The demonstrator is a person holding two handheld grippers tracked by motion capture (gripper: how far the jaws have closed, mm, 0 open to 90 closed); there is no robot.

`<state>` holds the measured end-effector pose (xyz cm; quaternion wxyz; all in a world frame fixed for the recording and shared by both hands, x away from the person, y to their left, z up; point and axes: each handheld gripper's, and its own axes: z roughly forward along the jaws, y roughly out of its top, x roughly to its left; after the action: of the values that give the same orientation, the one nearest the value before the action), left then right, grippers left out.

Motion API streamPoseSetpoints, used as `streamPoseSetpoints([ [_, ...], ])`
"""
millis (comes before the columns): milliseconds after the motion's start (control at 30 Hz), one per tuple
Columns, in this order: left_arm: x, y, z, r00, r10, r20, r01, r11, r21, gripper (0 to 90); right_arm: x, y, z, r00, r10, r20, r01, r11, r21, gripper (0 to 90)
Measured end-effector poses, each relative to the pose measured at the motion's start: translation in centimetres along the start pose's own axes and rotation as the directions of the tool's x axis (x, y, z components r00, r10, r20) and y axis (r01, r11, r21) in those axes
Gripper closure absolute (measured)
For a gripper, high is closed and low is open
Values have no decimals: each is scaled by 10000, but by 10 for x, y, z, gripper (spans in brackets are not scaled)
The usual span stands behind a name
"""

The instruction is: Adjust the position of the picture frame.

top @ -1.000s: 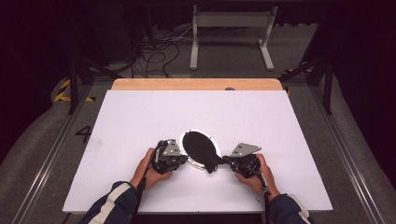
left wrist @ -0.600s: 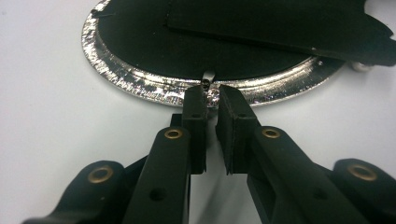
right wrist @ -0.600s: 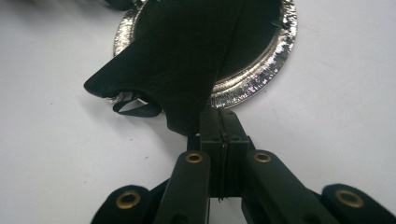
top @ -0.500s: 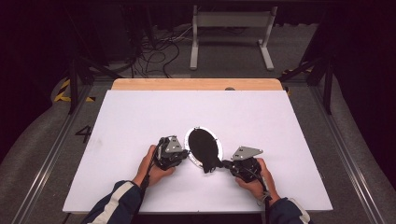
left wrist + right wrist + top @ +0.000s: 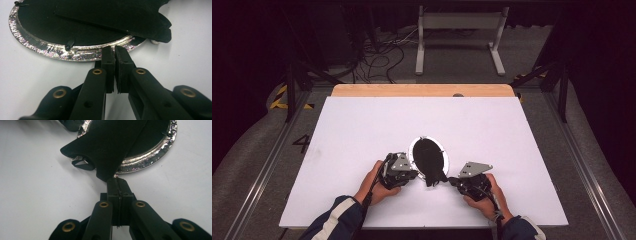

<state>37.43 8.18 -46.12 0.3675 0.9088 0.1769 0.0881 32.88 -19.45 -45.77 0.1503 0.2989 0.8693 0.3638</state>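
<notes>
the oval silver-rimmed frame (image 5: 428, 157) lies near the front edge of the white table (image 5: 362, 130). left gripper (image 5: 114, 51): jaws closed on the frame's rim. right gripper (image 5: 117, 181): jaws closed on the black backing flap (image 5: 112, 147). open table surface lies behind and to both sides.

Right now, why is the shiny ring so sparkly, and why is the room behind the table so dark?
In the left gripper view, the oval silver metal frame catches the light in streaky glare, and the near black jaws look soft. In the right gripper view, the black velvety stand flap swallows light. In the high view, the white table is brightly lit and the background falls into shadow.
</notes>
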Motion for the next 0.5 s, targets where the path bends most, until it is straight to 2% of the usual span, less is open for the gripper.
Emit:
streamPoseSetpoints([
  [133,0,1,1,9997,-12,-250,11,10000,-30,875,0,0,0,9999,91,-106,-91,10000,15,900],
  [200,0,1,1,9997,23,-259,-24,10000,-37,872,-1,0,0,9998,97,-166,-97,10000,7,900],
  [267,2,1,3,9995,-182,-266,177,9997,-163,871,0,1,1,9999,3,-172,-2,10000,34,900],
  [500,3,1,3,9989,-199,-432,191,9997,-170,856,4,2,2,9999,-32,-118,32,10000,-1,900],
])
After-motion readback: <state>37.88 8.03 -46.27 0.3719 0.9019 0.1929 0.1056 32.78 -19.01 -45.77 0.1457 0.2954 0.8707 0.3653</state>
